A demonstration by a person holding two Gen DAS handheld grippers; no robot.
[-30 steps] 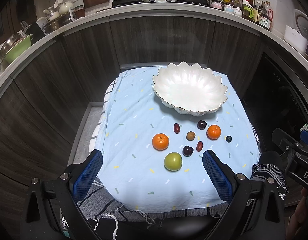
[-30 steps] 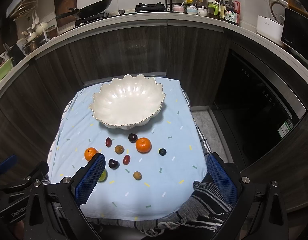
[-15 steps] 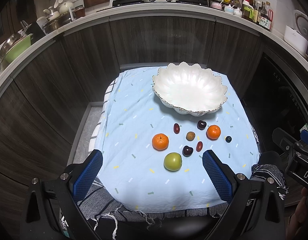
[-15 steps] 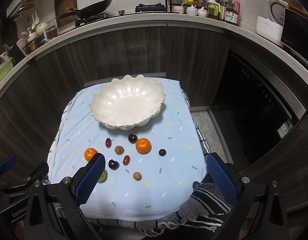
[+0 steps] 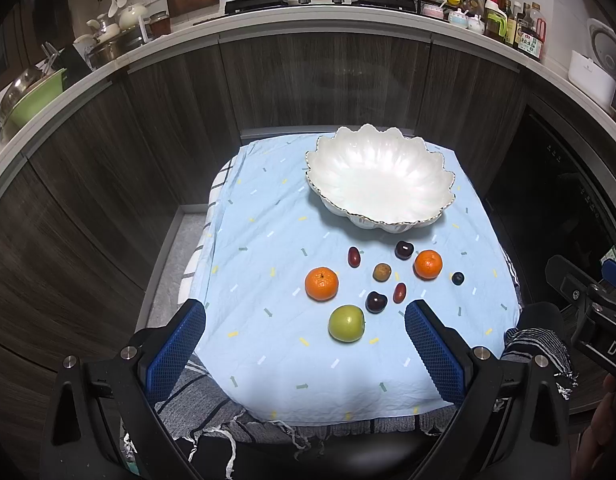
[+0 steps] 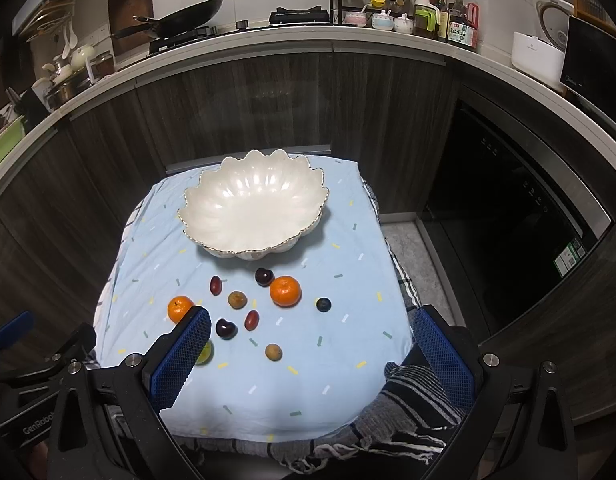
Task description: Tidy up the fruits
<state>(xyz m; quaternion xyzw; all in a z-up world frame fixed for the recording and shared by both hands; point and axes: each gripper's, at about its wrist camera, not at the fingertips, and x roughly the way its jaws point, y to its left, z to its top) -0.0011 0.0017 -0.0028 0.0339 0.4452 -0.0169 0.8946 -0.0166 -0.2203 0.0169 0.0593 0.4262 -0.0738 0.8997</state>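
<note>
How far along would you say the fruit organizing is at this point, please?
Nothing looks done yet: the white bowl is empty. Nothing is in hand either; the left gripper and right gripper both hover with jaws wide apart. All of it is left: the two oranges, the green apple and the small dark and brown fruits lie on the blue cloth.

Overhead light brightly illuminates the blue cloth (image 5: pixel 268 240); glare washes out the white bowl (image 5: pixel 378 184). Surrounding cabinets stay dim. Fisheye distortion curves the countertop (image 6: pixel 268 38); corners vignette black.
</note>
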